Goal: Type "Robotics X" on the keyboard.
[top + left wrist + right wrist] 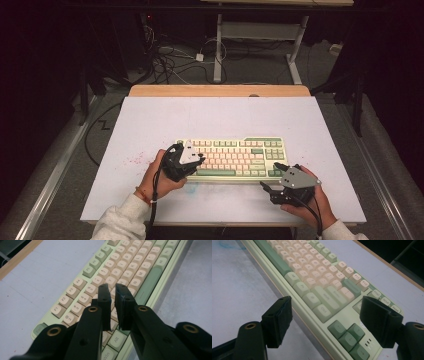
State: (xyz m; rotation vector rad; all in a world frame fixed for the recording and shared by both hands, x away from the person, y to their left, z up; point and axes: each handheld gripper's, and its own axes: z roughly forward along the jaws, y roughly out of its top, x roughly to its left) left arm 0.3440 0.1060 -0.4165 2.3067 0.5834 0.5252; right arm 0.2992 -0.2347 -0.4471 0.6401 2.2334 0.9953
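Your left gripper [199, 161] hovers over the keyboard's [235, 157] left keys, jaws nearly closed on nothing. Your right gripper [271, 179] waits wide open at the keyboard's right front corner.

- One keyboard [232, 158], green with cream keys, on the desk [150, 125].
- Two claws: the left claw [192, 162] and the right claw [272, 177].
- Two hands, one per claw.
- One desk.
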